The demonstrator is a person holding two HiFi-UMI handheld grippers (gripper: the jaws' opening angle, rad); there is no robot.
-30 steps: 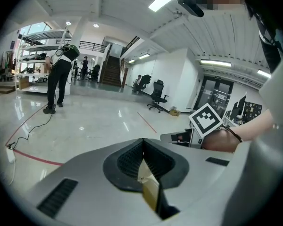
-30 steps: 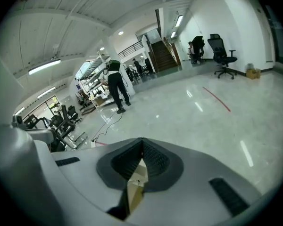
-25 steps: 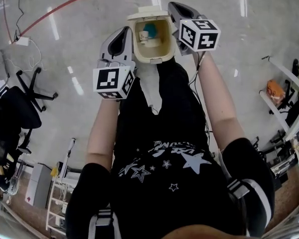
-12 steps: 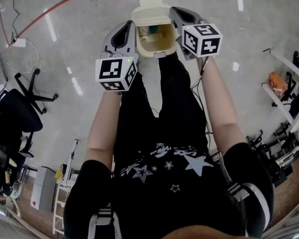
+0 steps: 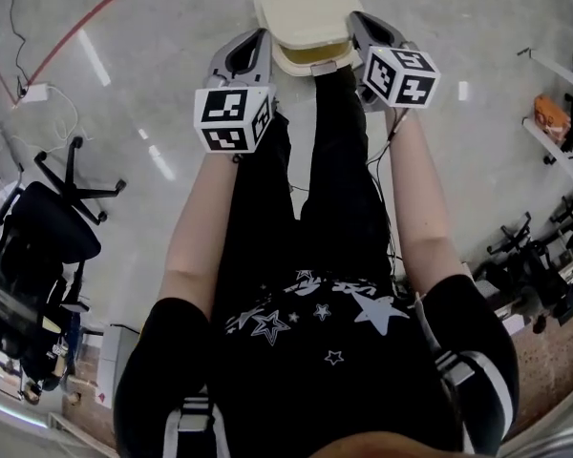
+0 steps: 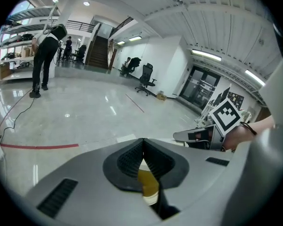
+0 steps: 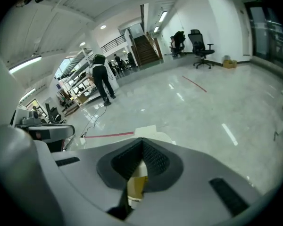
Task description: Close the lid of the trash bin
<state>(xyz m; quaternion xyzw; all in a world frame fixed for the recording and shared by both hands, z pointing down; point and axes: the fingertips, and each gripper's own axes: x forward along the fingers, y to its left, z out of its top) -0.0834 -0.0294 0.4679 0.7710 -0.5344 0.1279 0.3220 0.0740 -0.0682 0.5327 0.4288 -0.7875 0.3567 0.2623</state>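
The cream trash bin (image 5: 310, 57) stands on the floor at the top of the head view, just beyond the person's black trouser leg. Its lid (image 5: 304, 10) lies down over the opening, with only a thin yellowish strip showing under the front edge. My left gripper (image 5: 258, 44) hangs just left of the bin and my right gripper (image 5: 365, 25) just right of it; I cannot tell whether either touches it. Both are shut with nothing held. The jaws meet tip to tip in the left gripper view (image 6: 142, 142) and in the right gripper view (image 7: 142, 141); cream and yellow shows through the gap below.
A black office chair (image 5: 50, 225) stands at the left. A red floor line (image 5: 88, 19) and a white cable box (image 5: 33, 92) lie at the upper left. Racks and equipment (image 5: 554, 113) line the right. A person (image 6: 45, 55) stands far off across the glossy floor.
The bin's lid has swung down from open to lying over the opening, hiding the things inside. Both grippers have stayed beside the bin.
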